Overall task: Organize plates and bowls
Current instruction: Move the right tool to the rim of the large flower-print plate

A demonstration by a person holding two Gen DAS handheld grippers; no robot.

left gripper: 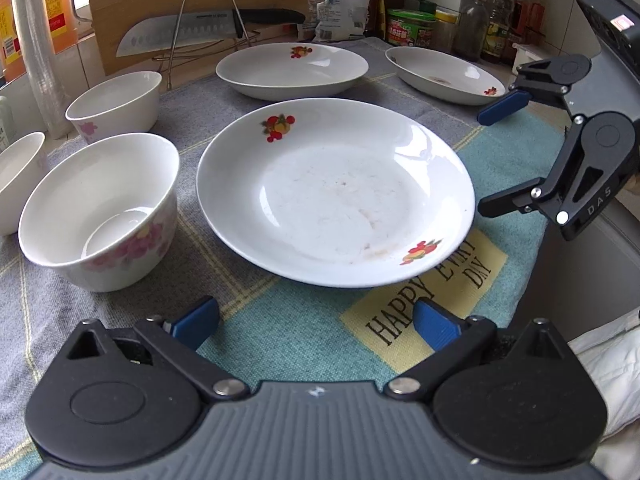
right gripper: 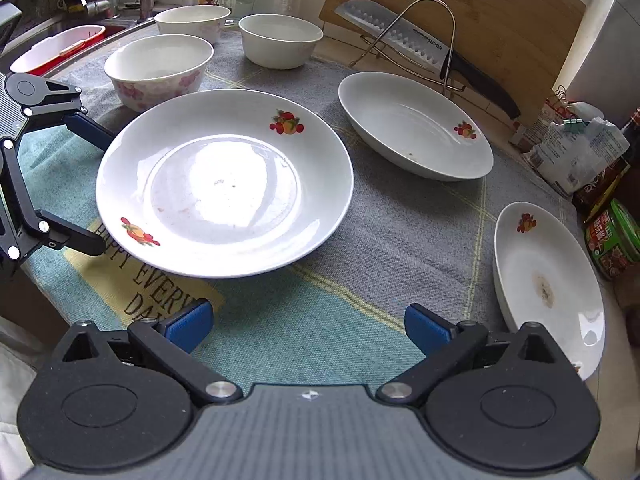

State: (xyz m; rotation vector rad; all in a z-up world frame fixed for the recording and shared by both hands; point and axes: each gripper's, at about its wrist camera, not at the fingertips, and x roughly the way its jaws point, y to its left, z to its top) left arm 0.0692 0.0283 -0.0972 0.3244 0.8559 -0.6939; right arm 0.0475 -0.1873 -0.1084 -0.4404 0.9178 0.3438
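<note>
A large white plate (left gripper: pixel 336 192) (right gripper: pixel 224 184) with fruit prints lies mid-cloth, straight ahead of both grippers. My left gripper (left gripper: pixel 316 320) (right gripper: pixel 98 192) is open and empty just short of the plate's near rim. My right gripper (right gripper: pixel 310 326) (left gripper: pixel 496 156) is open and empty too, close to another side of the rim. Two more fruit-print plates lie further off, one (left gripper: pixel 292 68) (right gripper: pixel 416 124) by the knife rack and one (left gripper: pixel 444 74) (right gripper: pixel 548 284) near the jars. Three flower-print bowls (left gripper: pixel 100 208) (left gripper: pixel 116 100) (left gripper: pixel 20 176) stand beside the large plate.
A knife (right gripper: pixel 404 46) rests on a wire rack in front of a wooden cutting board (right gripper: pixel 480 12). Bottles, jars (left gripper: pixel 410 26) and bags line the back. A sink with a red-and-white tub (right gripper: pixel 56 46) lies beyond the bowls. The patterned cloth (left gripper: pixel 280 340) covers the counter.
</note>
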